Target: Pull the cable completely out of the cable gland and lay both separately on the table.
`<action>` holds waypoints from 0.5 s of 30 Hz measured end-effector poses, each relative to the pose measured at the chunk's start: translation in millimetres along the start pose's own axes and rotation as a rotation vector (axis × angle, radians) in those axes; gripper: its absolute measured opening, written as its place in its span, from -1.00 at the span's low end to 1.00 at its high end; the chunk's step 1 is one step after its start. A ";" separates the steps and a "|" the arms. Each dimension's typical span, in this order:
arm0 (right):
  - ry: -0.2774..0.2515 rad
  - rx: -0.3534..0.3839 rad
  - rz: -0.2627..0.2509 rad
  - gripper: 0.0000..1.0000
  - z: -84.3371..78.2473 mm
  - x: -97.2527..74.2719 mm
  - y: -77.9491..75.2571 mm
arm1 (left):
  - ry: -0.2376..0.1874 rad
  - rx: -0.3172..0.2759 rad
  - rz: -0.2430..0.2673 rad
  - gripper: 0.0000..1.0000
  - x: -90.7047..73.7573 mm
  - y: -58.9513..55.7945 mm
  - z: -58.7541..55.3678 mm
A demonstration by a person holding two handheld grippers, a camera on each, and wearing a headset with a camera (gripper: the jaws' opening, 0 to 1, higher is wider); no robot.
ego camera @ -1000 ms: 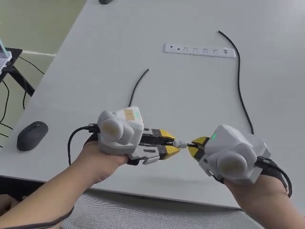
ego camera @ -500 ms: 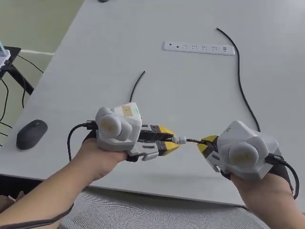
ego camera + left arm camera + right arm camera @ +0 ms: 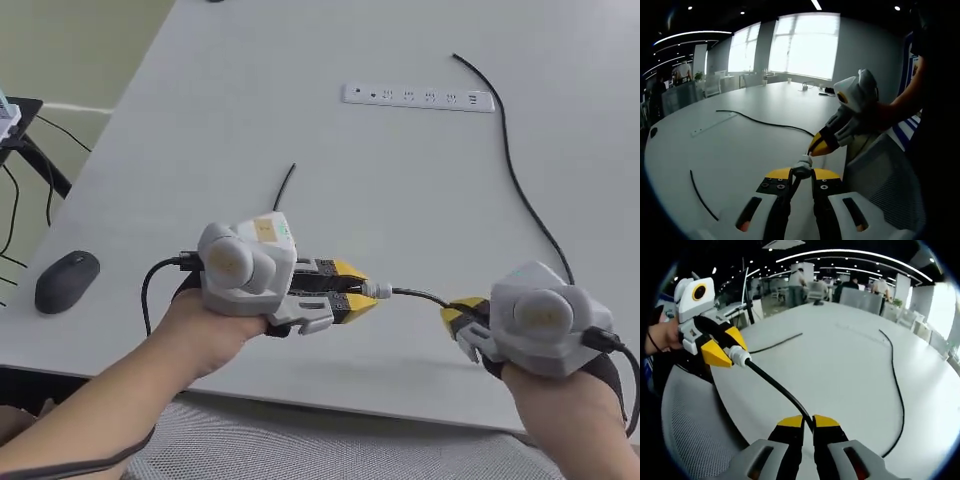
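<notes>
A: Step in hand?
B: Mid-pull. The left tool [image 3: 368, 292] is clamped narrow on the cable gland [image 3: 378, 291], and the right tool [image 3: 452, 315] is pinched tight on the cable [image 3: 420, 296]. Both are held above the surface [image 3: 400, 180] at its near edge, well on the person's side of the power strip [image 3: 418, 97].
A: How to do it well?
B: My call: hold the gland fixed and draw the right tool straight along the gland's axis, no sideways bend. The tail [image 3: 285, 185] lies between the gland and the power strip and looks like the same cable. So there's plenty left to feed through. Probably regrip close to the gland and pull again.
A: Counts?
B: Two tools, one gland, one cable through it. One power strip. One black cord [image 3: 520, 190] passing the strip's right end and running toward the person. One mouse [image 3: 67, 280] far left of the strip, by the near edge.
</notes>
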State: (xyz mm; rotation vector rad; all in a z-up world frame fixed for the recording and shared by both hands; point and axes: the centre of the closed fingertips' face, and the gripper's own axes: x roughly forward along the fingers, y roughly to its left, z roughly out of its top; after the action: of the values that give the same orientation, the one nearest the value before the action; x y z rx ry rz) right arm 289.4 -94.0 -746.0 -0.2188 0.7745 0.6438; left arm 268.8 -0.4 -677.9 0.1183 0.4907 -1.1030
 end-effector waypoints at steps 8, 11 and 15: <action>0.022 0.116 0.011 -0.99 -19.2 6.7 -7.3 | 0.001 0.003 0.003 -0.69 -0.4 0.3 -1.5; 0.020 0.095 0.007 -0.99 -16.4 6.2 -5.5 | 0.001 0.001 0.005 -0.69 -0.4 0.3 -1.7; 0.008 0.067 0.007 -0.98 -13.8 6.2 -5.1 | -0.002 0.002 0.010 -0.69 -1.4 3.0 -0.5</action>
State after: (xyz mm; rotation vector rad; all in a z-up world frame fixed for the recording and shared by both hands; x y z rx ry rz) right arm 287.8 -100.9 -760.4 -0.1577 0.8040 0.6230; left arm 270.7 2.3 -678.1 0.1212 0.4867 -1.0938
